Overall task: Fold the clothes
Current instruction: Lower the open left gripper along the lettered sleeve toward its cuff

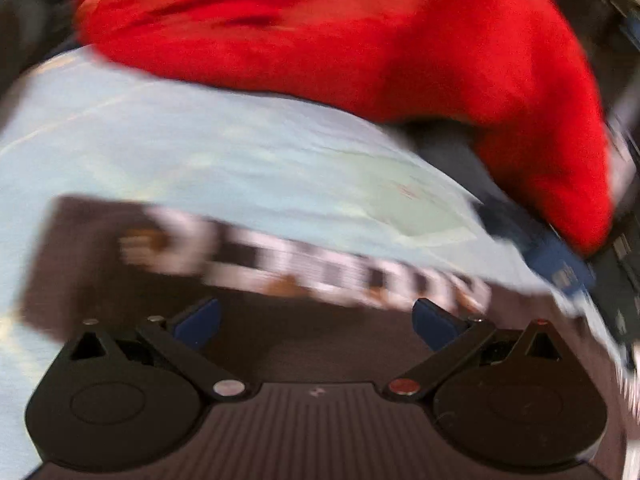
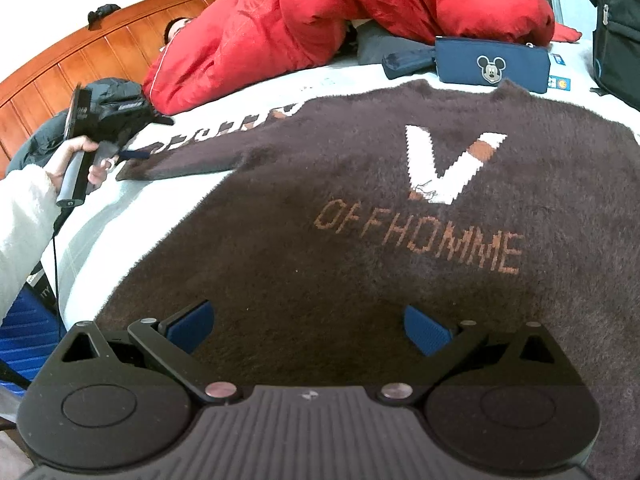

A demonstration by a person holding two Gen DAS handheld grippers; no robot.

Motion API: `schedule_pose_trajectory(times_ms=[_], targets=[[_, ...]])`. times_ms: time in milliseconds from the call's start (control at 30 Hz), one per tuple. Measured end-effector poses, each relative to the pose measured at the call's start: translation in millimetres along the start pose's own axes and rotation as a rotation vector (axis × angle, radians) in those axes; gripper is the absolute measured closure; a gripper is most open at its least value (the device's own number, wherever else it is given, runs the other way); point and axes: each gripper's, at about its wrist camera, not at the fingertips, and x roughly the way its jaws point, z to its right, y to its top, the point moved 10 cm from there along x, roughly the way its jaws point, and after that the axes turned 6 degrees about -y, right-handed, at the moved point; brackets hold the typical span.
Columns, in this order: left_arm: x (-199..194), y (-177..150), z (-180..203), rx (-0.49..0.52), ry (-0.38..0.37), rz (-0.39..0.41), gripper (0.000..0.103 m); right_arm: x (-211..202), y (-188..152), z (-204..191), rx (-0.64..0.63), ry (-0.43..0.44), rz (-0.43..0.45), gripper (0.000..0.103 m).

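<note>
A dark brown fuzzy sweater (image 2: 320, 208) with a white V and the word OFFHOMME lies flat, front up, on a pale sheet (image 2: 100, 232). Its left sleeve (image 2: 224, 136), patterned white and orange, stretches out to the left. My right gripper (image 2: 308, 328) is open just above the sweater's lower body, with nothing between its fingers. A hand in a white sleeve holds my left gripper (image 2: 128, 155) at the sleeve's cuff end. In the blurred left wrist view the left gripper (image 1: 316, 324) is open over the sleeve (image 1: 280, 264).
A red padded coat (image 2: 320, 12) lies across the far side, with what looks like a person's head at its left end. A blue Mickey Mouse pouch (image 2: 492, 64) and a folded umbrella (image 2: 408, 60) sit by the collar. A wooden headboard (image 2: 80, 52), black backpack (image 2: 616, 32) and blue suitcase (image 2: 24, 320) surround the bed.
</note>
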Motion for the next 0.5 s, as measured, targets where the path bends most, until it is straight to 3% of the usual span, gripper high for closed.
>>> schedule_pose_trajectory(times_ms=[133, 200, 300, 367, 433, 500], targets=[[30.9, -13.1, 82.4, 0.27, -0.012, -0.026, 0.001, -0.6, 0.1, 0.5, 0.0, 0.0, 0.004, 0.0], [51.3, -18.1, 109.5, 0.359, 0.008, -0.032, 0.001, -0.7, -0.1, 1.3, 0.002, 0.001, 0.006, 0.0], [88.3, -28.3, 131.5, 0.369, -0.026, -0.101, 0.001, -1.5, -0.7, 1.7, -0.002, 0.001, 0.009, 0.0], [109.1, -32.6, 131.1, 0.4, 0.03, -0.129, 0.001, -2.3, -1.4, 1.8, -0.009, 0.0, 0.01, 0.0], [117.5, -33.8, 125.5, 0.416, 0.067, -0.118, 0.0, -3.8, -1.5, 3.3, -0.016, -0.002, 0.014, 0.0], [116.5, -29.5, 116.9, 0.377, 0.034, -0.103, 0.0, -4.6, -2.1, 7.3, -0.017, -0.007, 0.014, 0.0]])
